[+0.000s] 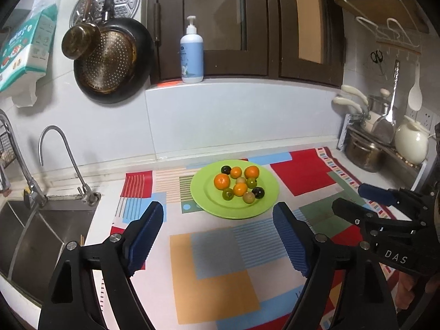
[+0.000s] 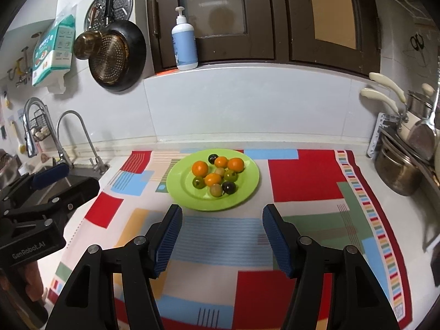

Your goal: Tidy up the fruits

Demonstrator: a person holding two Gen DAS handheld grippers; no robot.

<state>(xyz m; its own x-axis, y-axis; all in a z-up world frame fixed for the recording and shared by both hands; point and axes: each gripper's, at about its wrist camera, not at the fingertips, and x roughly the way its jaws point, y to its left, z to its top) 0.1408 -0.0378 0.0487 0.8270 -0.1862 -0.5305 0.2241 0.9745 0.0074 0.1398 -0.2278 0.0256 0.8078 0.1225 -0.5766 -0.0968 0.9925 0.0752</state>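
A green plate (image 1: pixel 209 205) (image 2: pixel 247 189) sits on a patterned mat and holds several small fruits: orange ones (image 1: pixel 222 181) (image 2: pixel 200 168), green ones (image 1: pixel 228 194) (image 2: pixel 198 182) and dark ones (image 1: pixel 258 192) (image 2: pixel 228 187). My left gripper (image 1: pixel 218 220) is open and empty, just short of the plate's near rim. My right gripper (image 2: pixel 222 221) is open and empty, also just before the plate. Each gripper shows at the edge of the other's view: the right gripper in the left wrist view (image 1: pixel 354 200), the left gripper in the right wrist view (image 2: pixel 66 178).
A colourful mat (image 1: pixel 214 269) (image 2: pixel 302 178) covers the counter. A steel sink (image 1: pixel 33 231) with a tap (image 1: pixel 66 159) lies left. Pots (image 1: pixel 363 154) (image 2: pixel 398 170) and a white kettle (image 1: pixel 411 140) stand right. A pump bottle (image 1: pixel 191 52) (image 2: pixel 183 44) stands on the ledge behind.
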